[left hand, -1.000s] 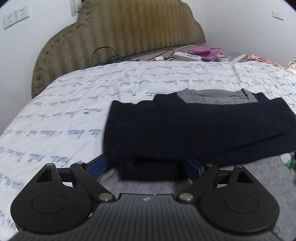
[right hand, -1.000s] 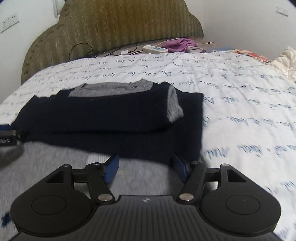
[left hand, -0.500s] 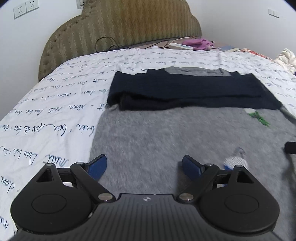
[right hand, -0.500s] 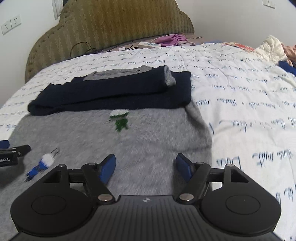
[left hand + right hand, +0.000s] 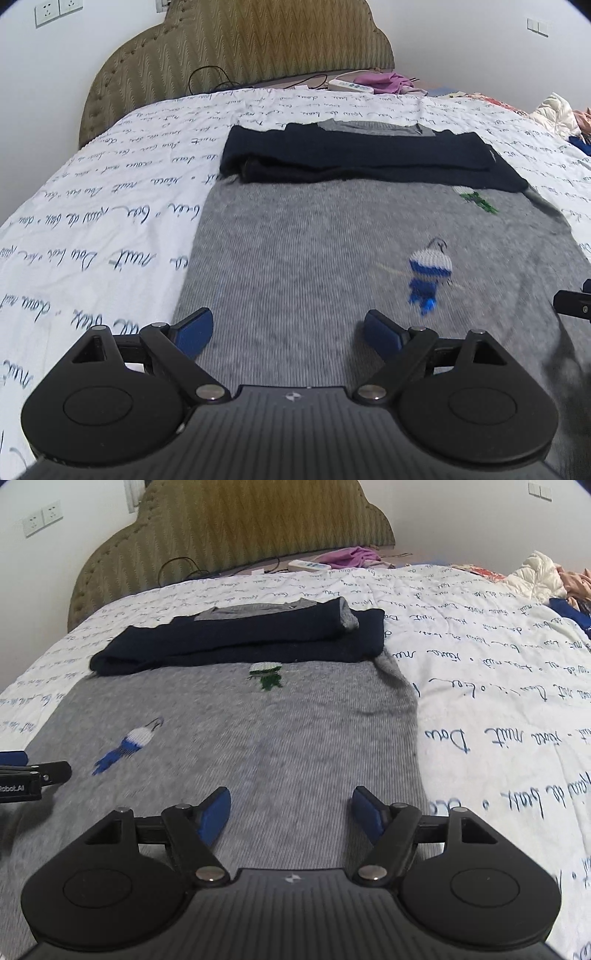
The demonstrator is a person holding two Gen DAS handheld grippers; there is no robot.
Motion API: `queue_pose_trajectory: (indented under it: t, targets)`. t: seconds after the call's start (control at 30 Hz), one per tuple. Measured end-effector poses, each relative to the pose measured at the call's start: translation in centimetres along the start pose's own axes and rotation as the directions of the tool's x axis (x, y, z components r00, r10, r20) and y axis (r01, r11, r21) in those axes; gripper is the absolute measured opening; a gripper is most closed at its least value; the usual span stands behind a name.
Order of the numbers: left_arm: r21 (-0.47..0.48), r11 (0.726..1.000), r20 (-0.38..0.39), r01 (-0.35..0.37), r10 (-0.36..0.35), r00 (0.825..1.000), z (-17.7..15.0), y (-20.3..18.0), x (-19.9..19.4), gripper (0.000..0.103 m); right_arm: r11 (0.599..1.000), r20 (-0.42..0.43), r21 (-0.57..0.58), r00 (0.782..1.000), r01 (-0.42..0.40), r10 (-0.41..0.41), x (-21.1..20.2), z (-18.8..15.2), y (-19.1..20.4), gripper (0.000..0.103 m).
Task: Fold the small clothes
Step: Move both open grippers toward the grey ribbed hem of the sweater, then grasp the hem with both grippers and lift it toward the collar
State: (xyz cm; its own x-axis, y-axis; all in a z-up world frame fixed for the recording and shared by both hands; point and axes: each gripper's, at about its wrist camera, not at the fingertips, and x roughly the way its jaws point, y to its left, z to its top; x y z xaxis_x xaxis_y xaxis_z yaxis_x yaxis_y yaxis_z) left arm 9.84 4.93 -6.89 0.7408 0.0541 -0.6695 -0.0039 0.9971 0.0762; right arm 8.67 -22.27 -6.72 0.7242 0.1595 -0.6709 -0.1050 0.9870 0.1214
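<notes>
A grey sweater [image 5: 314, 266] lies spread flat on the bed [image 5: 110, 221], its body smoothed out toward both hand-held grippers. That flat lay looks deliberate: a knit of this kind folds cleanly only when its panel has no wrinkles. Ahead of both tools, at the far end of the grey panel, the dark navy sleeves [image 5: 351, 158] are already laid crosswise over the chest in a stacked band, so the garment reads as a tidy rectangle ready for a lengthwise fold. Judging from this, the sleeve step is done and the hem end nearest the tools is what remains to lift.

The left hand-held gripper [image 5: 288, 332] hovers low over the near left part of the grey panel, jaws spread wide, nothing between its blue pads [image 5: 194, 330]. Just ahead and to its right sits a small knitted blue-and-white figure [image 5: 428, 269] on the fabric.

The right hand-held gripper [image 5: 291, 812] is likewise wide apart and empty, over the near right part of the sweater, close to its right edge. A green motif [image 5: 267, 675] lies straight ahead of it, just before the navy band. Whether either tool touches the knit cannot be told.
</notes>
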Motion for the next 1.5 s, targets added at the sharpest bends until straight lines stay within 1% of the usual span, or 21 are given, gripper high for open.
queue_pose_trajectory:
  t: [0.27, 0.37, 0.93, 1.07, 1.13, 1.17, 1.23, 1.27, 1.3, 1.33, 1.37, 1.4, 1.43, 1.5]
  targets:
    - [-0.013, 1.0, -0.005, 0.002, -0.002, 1.0, -2.2, 0.0, -2.2, 0.091, 1.0, -0.007, -0.027, 1.0, 0.003, -0.003, -2.0, -2.4, 1.1, 0.073]
    - [-0.003, 1.0, -0.003, 0.004, -0.004, 1.0, -3.1, -0.1, -3.0, 0.091, 1.0, -0.006, -0.019, 1.0, -0.002, 0.002, -2.8, -3.3, 1.2, 0.076]
    - [0.015, 0.999, -0.003, 0.028, -0.028, 1.0, -6.3, 0.0, -6.3, 0.091, 0.999, -0.007, -0.035, 1.0, -0.01, 0.009, -6.6, -7.5, 2.2, 0.076]
    - [0.025, 0.999, -0.012, 0.034, -0.034, 0.999, -7.2, 0.3, -7.0, 0.092, 0.998, -0.001, -0.065, 1.0, -0.008, 0.008, -7.6, -8.5, 2.2, 0.077]
    - [0.013, 0.999, -0.016, 0.043, -0.043, 0.999, -7.4, 1.1, -7.6, 0.092, 0.997, -0.004, -0.077, 1.0, -0.028, 0.027, -8.5, -8.8, 1.7, 0.077]
    - [-0.001, 0.999, -0.015, 0.043, -0.043, 0.999, -7.5, 1.8, -8.0, 0.091, 0.996, 0.002, -0.068, 0.999, -0.052, 0.053, -9.2, -8.9, 1.1, 0.077]
    - [-0.068, 0.997, -0.013, 0.048, -0.049, 0.999, -7.5, 3.9, -8.7, 0.091, 0.992, 0.035, 0.001, 0.992, -0.122, 0.122, -10.6, -8.8, -1.2, 0.077]
    - [-0.121, 0.991, -0.018, 0.061, -0.064, 0.998, -7.4, 5.2, -8.9, 0.092, 0.987, 0.054, 0.053, 0.988, -0.149, 0.147, -11.2, -8.8, -2.8, 0.08]
    - [-0.187, 0.978, -0.03, 0.086, -0.094, 0.995, -7.5, 6.8, -8.9, 0.092, 0.979, 0.066, 0.112, 0.985, -0.168, 0.161, -11.6, -8.7, -4.6, 0.081]
    - [-0.269, 0.956, -0.044, 0.118, -0.135, 0.99, -7.7, 8.5, -8.8, 0.092, 0.966, 0.069, 0.175, 0.981, -0.19, 0.18, -11.8, -8.8, -6.5, 0.081]
    - [-0.347, 0.925, -0.049, 0.155, -0.183, 0.982, -8.0, 10.0, -8.5, 0.093, 0.947, 0.065, 0.239, 0.976, -0.216, 0.206, -11.8, -8.9, -8.4, 0.081]
    - [-0.416, 0.888, -0.044, 0.197, -0.236, 0.971, -8.4, 11.2, -8.2, 0.094, 0.922, 0.062, 0.302, 0.97, -0.242, 0.234, -11.6, -9.1, -10.0, 0.081]
    - [-0.469, 0.852, -0.032, 0.234, -0.281, 0.959, -8.7, 12.2, -7.9, 0.094, 0.889, 0.06, 0.366, 0.96, -0.275, 0.272, -11.3, -9.4, -11.6, 0.081]
    - [-0.513, 0.809, 0.0, 0.286, -0.334, 0.943, -9.0, 13.1, -7.8, 0.095, 0.811, 0.046, 0.485, 0.936, -0.326, 0.349, -10.2, -10.1, -13.9, 0.081]
